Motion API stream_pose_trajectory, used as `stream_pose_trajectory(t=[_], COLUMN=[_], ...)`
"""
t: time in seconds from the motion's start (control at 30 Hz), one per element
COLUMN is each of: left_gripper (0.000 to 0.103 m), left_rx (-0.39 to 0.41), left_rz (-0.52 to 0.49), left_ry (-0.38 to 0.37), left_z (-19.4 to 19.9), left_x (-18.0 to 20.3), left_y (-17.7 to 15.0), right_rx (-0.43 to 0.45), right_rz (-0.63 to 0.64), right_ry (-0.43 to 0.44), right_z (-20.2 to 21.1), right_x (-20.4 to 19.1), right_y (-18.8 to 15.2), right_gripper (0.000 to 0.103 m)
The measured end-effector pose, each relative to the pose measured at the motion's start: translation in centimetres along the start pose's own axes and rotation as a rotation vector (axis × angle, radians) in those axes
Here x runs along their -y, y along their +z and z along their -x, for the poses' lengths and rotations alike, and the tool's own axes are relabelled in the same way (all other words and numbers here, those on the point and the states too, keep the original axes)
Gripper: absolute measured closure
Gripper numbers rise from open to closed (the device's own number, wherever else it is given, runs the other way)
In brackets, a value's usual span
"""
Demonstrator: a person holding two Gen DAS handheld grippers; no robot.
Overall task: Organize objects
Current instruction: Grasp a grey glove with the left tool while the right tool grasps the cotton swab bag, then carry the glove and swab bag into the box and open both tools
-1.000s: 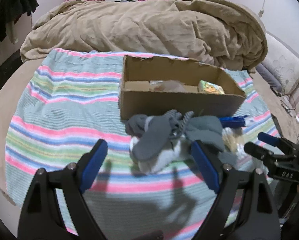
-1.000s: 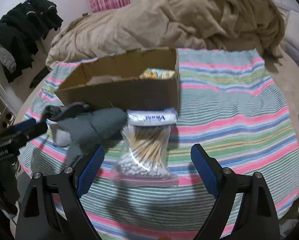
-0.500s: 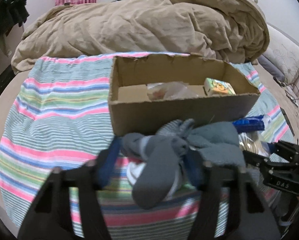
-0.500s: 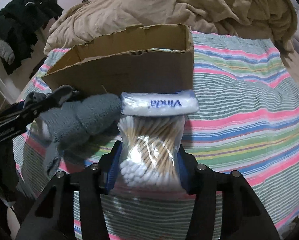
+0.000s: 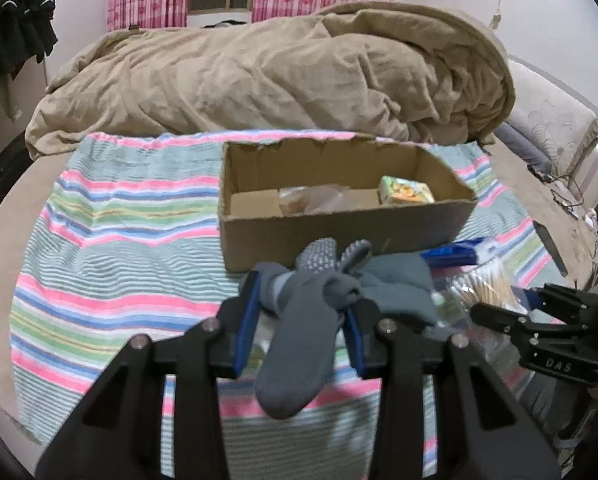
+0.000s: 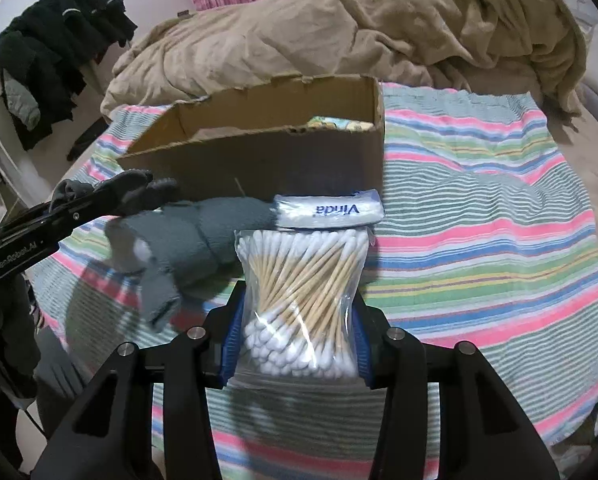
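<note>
My left gripper [image 5: 303, 316] is shut on a bundle of grey socks [image 5: 311, 320] and holds it lifted in front of an open cardboard box [image 5: 339, 236]. The socks also show in the right wrist view [image 6: 187, 236]. My right gripper [image 6: 297, 332] is shut on a clear bag of cotton swabs [image 6: 303, 284], lifted over the striped blanket. A white and blue Vinda tissue pack [image 6: 331, 210] lies just before the box [image 6: 267, 160]. In the box are a yellow-green carton [image 5: 405, 190] and a clear plastic bag [image 5: 311, 198].
A striped blanket [image 5: 111, 248] covers the bed. A rumpled tan duvet [image 5: 279, 76] lies behind the box. Dark clothes [image 6: 55, 52] hang at the left. A pillow [image 5: 551, 128] and cables lie at the far right.
Both grippers went from open to shut, the left on the socks and the right on the swab bag. Both have lifted their loads and moved closer to the box.
</note>
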State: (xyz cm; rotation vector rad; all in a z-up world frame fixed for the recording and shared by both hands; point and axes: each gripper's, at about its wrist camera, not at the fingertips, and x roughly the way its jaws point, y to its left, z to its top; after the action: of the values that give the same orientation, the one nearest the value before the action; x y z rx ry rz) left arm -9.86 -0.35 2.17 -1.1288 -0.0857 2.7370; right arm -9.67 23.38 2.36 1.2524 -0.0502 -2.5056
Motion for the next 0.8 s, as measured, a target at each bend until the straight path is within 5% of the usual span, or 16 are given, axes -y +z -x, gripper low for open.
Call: stream_pose_trajectory(t=[0.4, 0.8], left_gripper=[0.065, 0.065], left_rx=[0.072, 0.116], left_rz=[0.021, 0.02], left_ry=[-0.033, -0.057], left_z=[5.5, 6.3], left_x=[0.3, 0.2], left_y=[1.6, 4.9], right_rx=[0.068, 0.171], right_rz=[-0.002, 0.026], right_ry=[0.051, 0.053], right_z=[3.8, 5.7], right_x=[-1.2, -1.8], right_y=[1.1, 6.0], right_gripper=[0.055, 0.055])
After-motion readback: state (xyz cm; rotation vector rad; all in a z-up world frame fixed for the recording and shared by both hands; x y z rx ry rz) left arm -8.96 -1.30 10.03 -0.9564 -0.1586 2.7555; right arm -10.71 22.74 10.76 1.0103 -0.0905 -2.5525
